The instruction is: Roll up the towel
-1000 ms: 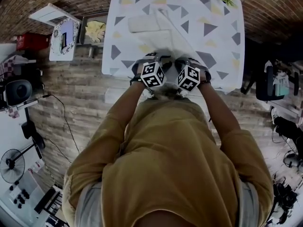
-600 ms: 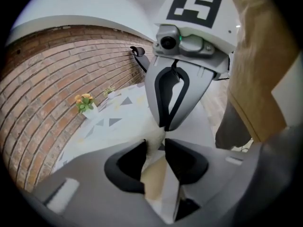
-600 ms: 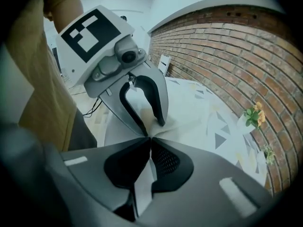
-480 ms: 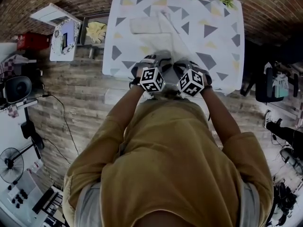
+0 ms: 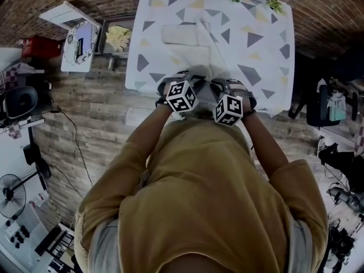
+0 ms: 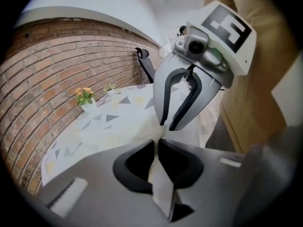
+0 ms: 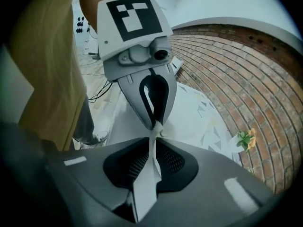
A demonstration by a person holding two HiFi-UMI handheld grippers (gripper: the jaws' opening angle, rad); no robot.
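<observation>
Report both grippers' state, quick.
Left gripper: shut on the towel; jaws have just been closing onto it.
Right gripper: shut on the towel.

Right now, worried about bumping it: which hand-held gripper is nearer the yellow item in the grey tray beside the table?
Left. The left hand-held gripper sits toward the yellow item; the right hand-held gripper lies beyond the left.

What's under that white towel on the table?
The towel lies on a triangle-patterned tablecloth; what that covers is hidden. Its near edge is pinched in the right tongs and the left tongs, whose jaws have just been closing.
</observation>
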